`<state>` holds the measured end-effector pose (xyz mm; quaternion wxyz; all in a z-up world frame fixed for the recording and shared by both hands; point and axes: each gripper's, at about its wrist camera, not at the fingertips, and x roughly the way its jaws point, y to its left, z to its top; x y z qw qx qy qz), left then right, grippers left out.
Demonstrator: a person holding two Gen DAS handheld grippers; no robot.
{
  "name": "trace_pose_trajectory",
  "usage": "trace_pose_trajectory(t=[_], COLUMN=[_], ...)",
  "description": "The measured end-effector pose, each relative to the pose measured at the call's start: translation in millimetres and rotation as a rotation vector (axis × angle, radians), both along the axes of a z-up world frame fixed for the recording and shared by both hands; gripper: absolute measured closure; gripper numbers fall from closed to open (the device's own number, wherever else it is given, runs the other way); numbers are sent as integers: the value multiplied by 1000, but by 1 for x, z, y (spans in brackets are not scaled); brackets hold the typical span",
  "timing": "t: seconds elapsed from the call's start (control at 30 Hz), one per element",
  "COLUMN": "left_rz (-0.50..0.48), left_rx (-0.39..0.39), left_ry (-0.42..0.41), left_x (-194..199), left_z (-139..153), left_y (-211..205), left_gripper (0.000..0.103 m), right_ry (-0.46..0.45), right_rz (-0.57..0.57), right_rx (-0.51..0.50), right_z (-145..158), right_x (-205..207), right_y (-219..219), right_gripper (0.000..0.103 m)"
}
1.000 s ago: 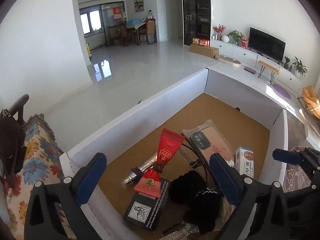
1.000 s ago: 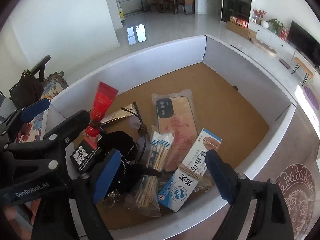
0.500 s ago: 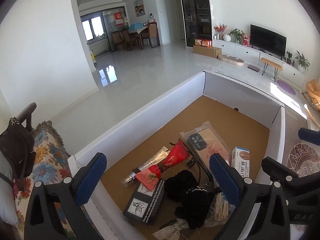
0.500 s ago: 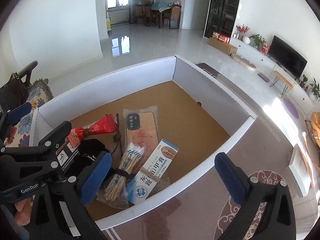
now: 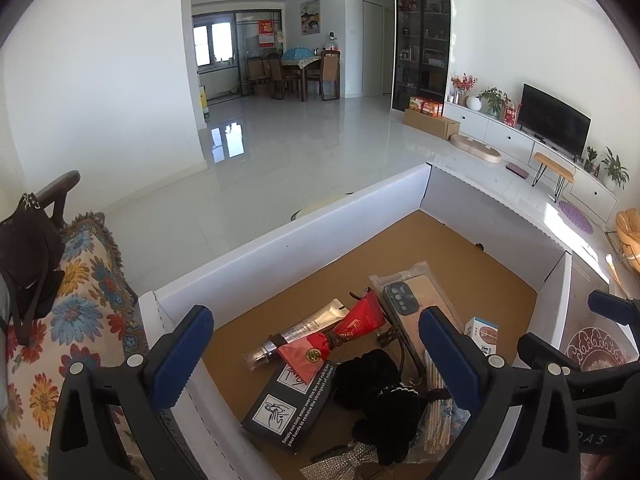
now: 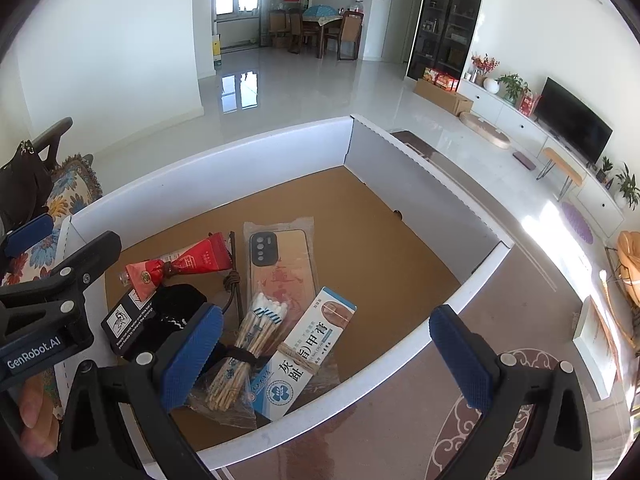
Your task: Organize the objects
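Hovering wide open and empty, the right claw (image 6: 324, 352) has just finished opening; the left claw (image 5: 316, 354) also gapes. Red pouch (image 6: 180, 266), phone case (image 6: 282, 268), swabs (image 6: 250, 344) and ointment box (image 6: 306, 354) lie heaped lower left in the box (image 6: 224, 176); sorting looks barely begun.

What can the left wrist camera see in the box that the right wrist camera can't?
Only the left wrist view shows a sparkly silver thing at the near edge of the box, and more of the silver tube.

Only the right wrist view shows the whole blue and white carton, tied with string, and a person's fingertips.

Both show the white box, the red pouch, the phone case, the cotton swabs, the black card and both grippers, left gripper and right gripper, open and holding nothing.
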<state>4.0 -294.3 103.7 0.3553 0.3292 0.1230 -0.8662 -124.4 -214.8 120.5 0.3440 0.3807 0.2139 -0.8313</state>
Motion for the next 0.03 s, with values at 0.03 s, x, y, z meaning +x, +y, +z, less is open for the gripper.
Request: trace_pose_trajectory(t=[0.03], left_rz=[6], left_rx=[-8], left_ry=[2], left_x=[0], left_z=[0], left_y=[1], left_gripper=[0], right_ry=[-2], right_rz=[0], right_rx=[0], right_z=[0], right_x=[0], right_y=[0], right_gripper=[0])
